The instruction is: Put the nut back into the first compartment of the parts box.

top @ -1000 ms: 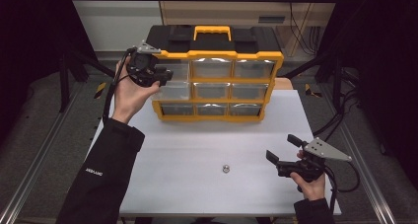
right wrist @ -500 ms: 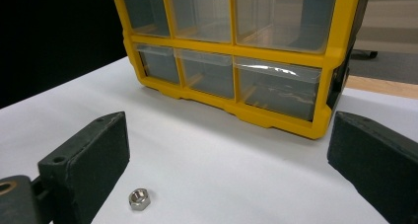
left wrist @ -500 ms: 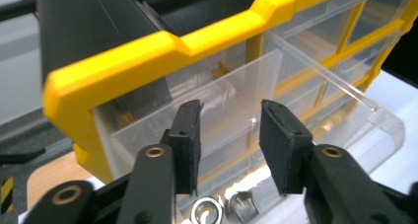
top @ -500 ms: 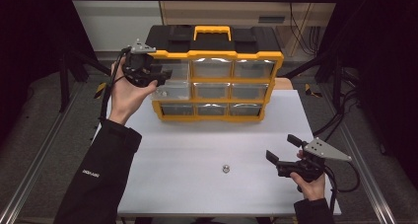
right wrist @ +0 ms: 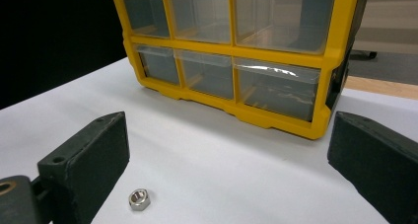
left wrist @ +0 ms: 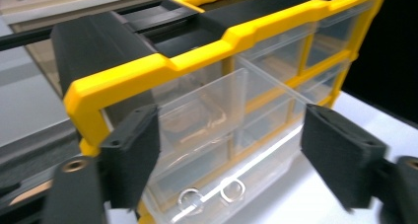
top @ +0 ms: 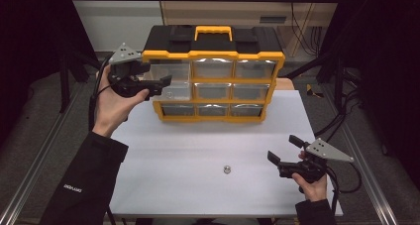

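white table (top: 168, 150), organiser (top: 213, 74), lone nut (top: 226, 169)

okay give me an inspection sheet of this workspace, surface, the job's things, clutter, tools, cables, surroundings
Surface: white table, bare apart from the items below.
Job's things: yellow and black drawer organizer upright at the table's far edge, nine clear drawers; the top-left drawer is pulled out; small metal nut lying loose on the table near the front.
Clutter: nothing seen.
Tools: left tool open, raised at the pulled-out drawer, holding nothing; right tool open, low over the table to the right of the nut, holding nothing.
Cables: black cables trail from each tool.
Surroundings: dark frame bars, grey floor, wooden furniture behind.
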Demonstrator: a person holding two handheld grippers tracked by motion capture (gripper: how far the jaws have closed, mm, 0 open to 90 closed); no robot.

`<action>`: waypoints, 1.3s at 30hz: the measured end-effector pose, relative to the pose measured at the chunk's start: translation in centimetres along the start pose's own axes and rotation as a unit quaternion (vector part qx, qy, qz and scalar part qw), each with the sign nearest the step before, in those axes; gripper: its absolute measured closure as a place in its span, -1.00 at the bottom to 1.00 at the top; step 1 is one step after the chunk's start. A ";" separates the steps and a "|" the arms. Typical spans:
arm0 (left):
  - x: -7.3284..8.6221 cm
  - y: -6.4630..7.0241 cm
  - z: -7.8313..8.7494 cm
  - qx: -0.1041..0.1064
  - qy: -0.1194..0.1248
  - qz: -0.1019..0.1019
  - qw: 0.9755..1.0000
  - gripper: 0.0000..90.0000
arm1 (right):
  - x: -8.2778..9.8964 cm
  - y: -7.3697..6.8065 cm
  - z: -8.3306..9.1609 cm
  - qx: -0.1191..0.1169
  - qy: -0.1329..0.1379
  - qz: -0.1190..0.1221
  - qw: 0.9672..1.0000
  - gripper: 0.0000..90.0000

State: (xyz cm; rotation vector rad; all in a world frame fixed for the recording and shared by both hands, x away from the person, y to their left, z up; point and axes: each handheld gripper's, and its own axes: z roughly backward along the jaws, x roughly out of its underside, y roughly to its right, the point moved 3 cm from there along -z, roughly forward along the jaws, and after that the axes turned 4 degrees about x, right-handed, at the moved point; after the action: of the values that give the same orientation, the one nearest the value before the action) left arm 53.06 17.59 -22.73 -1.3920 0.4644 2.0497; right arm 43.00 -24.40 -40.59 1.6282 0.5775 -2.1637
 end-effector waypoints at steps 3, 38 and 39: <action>0.5 0.5 0.4 0.006 0.009 -0.003 1.000 -0.71 | 0.0 0.0 0.0 0.001 -0.001 -0.001 1.000 -0.94; 9.7 4.7 0.3 0.052 0.023 -0.017 0.998 -0.83 | 0.0 -0.1 0.0 0.001 0.000 0.002 1.000 -0.94; 9.9 4.8 0.2 0.056 0.022 -0.016 0.998 -0.83 | 0.0 -0.1 0.0 0.002 0.001 0.002 1.000 -0.94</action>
State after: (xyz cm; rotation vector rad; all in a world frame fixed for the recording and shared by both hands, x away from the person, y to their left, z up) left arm 47.19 16.92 -32.05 -1.3714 0.5640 1.9395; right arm 42.99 -24.34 -40.58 1.6317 0.5711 -2.1613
